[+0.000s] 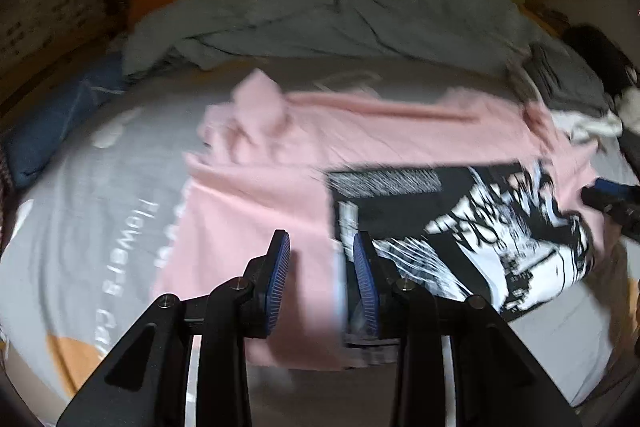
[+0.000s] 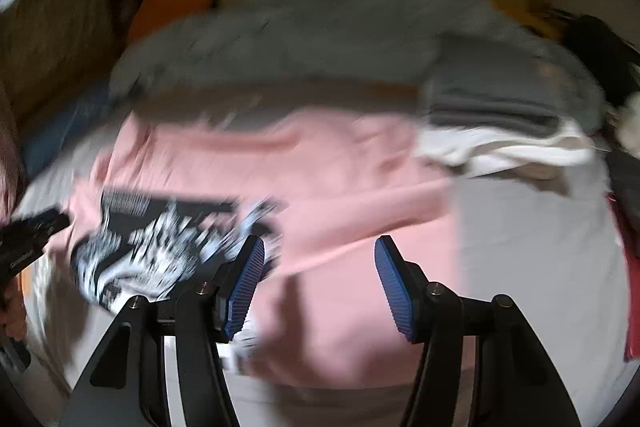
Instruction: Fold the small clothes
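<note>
Both tongs spread, empty: left gripper (image 1: 322, 259) narrower, right gripper (image 2: 320, 263) wide. Pink shirt (image 1: 280, 163) flat on grey sheet (image 1: 96, 203), print panel (image 1: 460, 227) toward three o'clock. Best to pinch matching near-edge corners, then lift evenly toward twelve.

The pink shirt (image 1: 256, 195) was soft matt cloth; the gripper pads (image 1: 280, 283) were ribbed blue rubber on black plastic.

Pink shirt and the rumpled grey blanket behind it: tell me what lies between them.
Only a strip of bare grey bedsheet separates the pink shirt from the blanket, clearest in the left wrist view.
</note>
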Action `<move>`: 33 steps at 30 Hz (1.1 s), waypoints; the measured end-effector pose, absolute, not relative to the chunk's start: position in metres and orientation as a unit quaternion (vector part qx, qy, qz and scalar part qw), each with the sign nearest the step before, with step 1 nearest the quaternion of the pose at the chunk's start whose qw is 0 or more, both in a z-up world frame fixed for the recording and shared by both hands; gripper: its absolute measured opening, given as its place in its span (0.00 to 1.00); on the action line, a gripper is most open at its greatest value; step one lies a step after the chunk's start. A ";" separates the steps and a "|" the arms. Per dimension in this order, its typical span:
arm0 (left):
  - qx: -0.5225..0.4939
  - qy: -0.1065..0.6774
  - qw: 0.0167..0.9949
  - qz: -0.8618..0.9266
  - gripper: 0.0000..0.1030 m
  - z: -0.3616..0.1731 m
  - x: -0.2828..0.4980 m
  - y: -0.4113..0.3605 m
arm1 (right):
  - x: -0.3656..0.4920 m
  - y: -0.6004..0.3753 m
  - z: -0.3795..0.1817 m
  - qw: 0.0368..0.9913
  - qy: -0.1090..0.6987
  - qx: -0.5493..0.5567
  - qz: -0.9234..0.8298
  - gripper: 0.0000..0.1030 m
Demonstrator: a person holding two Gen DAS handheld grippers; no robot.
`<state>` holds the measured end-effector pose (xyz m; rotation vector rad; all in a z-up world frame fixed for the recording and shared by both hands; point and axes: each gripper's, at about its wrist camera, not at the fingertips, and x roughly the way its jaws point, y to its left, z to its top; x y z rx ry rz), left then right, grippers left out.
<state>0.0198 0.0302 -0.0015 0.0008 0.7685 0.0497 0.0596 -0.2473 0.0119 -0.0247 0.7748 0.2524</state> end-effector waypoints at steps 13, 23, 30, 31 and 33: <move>0.015 0.398 0.916 0.042 0.42 -0.033 -0.028 0.034 | -0.004 -0.235 -0.037 0.908 0.393 -0.059 0.136 0.58; -0.007 0.367 0.930 0.026 0.41 -0.008 -0.016 0.028 | 0.008 -0.266 -0.009 0.924 0.373 -0.026 0.087 0.58; 0.033 0.376 0.925 0.056 0.43 -0.036 -0.017 0.012 | 0.005 -0.285 -0.033 0.910 0.410 -0.006 0.067 0.59; 0.041 0.373 0.925 0.060 0.43 -0.036 -0.019 0.009 | 0.002 -0.286 -0.034 0.910 0.409 -0.007 0.066 0.59; 0.063 0.365 0.926 0.067 0.43 -0.038 -0.023 0.004 | -0.001 -0.285 -0.036 0.911 0.407 -0.013 0.066 0.59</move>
